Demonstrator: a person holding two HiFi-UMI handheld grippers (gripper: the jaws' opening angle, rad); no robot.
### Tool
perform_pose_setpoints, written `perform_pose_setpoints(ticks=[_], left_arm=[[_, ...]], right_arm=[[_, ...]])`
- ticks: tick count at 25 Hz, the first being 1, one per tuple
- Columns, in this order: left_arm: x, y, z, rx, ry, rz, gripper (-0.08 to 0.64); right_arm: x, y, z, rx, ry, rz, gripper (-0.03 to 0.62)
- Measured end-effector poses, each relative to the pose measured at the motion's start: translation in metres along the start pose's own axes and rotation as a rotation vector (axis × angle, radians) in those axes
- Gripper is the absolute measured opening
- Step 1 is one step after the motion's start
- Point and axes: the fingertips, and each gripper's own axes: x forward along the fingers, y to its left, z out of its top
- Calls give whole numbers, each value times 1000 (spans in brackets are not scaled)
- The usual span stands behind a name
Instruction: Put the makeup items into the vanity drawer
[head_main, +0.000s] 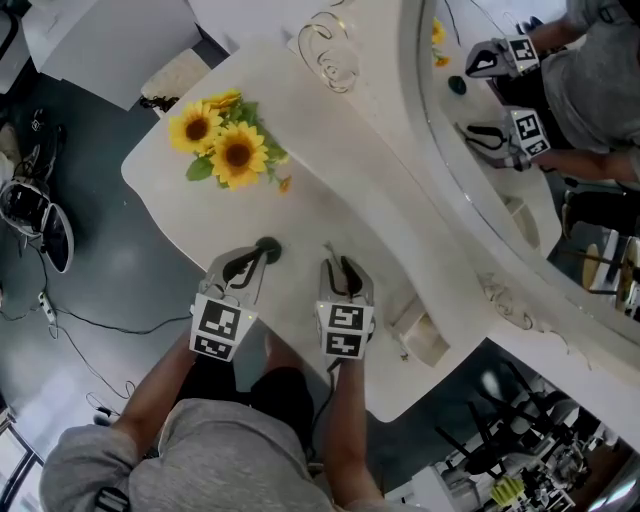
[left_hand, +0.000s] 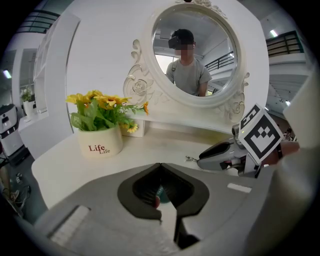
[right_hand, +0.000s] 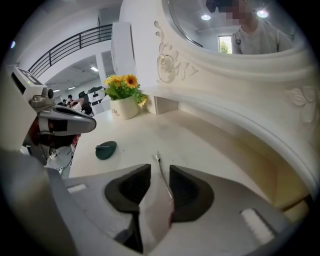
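Looking down my right gripper (right_hand: 159, 167), jaws parted, a thin metal tool (right_hand: 164, 176) lies ungripped between them. My left gripper (head_main: 257, 262) is closed at mid-frame, with the green compact (head_main: 270, 245) at its tip.

Green makeup item (left_hand: 160, 192): mostly hidden by the left gripper (left_hand: 161, 166).
Thin metal tool (right_hand: 160, 167): too small to be identified.

Dark green rounded compact (head_main: 268, 248): lies flat on the white worktop (head_main: 300, 130), near its middle.
Thin silvery pin-like item (right_hand: 159, 167): just right of the compact, apart from it, lengthwise toward the mirror side.
Small drawer (head_main: 428, 340): pulled open at the worktop's right end.
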Motion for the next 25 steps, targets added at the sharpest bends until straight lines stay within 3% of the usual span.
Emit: perform_pose_setpoints(ticks=[8,18,25], left_arm=[[1,-3,-1,4,2,-7,11],[0,-4,11,28,-14,-19,11],[-2,-17,46,82,-62,-59,11]], right_arm=[[2,-5,-4,-37,25,-36,17],[-6,-6,1,-37,6,-52,15],[-40,-15,24,-11,-66,-97,15]])
